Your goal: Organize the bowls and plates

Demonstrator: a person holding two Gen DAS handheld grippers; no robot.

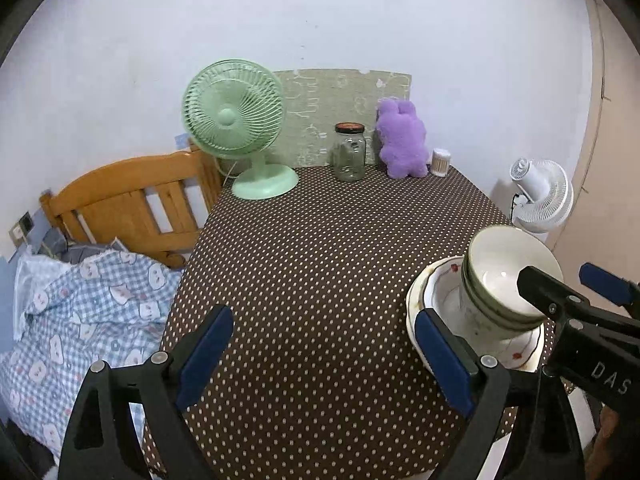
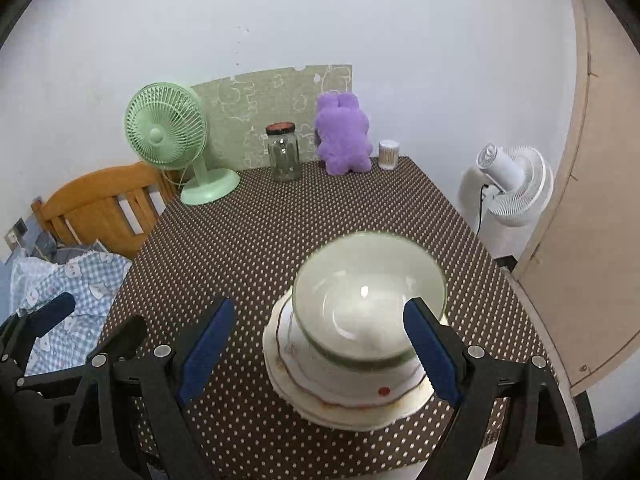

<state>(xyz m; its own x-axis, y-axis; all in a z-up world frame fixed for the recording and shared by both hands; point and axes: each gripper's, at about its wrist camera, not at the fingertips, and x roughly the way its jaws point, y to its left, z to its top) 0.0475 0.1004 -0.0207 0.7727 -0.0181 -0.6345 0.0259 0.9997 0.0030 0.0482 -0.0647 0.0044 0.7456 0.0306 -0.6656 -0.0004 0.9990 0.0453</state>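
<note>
White bowls with green rims (image 2: 360, 300) sit nested on a stack of white plates (image 2: 288, 384) with red marks, near the front right of the brown dotted table (image 2: 260, 240). My right gripper (image 2: 318, 354) stands open just in front of the stack, its right finger overlapping the bowl's side in the picture, with no pad pressing on it. My left gripper (image 1: 322, 360) is open over bare cloth, left of the stack. In the left wrist view the bowls (image 1: 504, 276) and plates (image 1: 412, 312) lie at the right, partly behind the right gripper (image 1: 572, 284). The right wrist view shows the left gripper (image 2: 88, 324) at lower left.
At the table's far edge stand a green fan (image 1: 236, 120), a glass jar (image 1: 350, 152), a purple plush toy (image 1: 402, 140) and a small round container (image 1: 440, 162). A wooden headboard (image 1: 132, 204) and checked bedding (image 1: 80, 308) lie left. A white fan (image 1: 540, 196) stands at the right.
</note>
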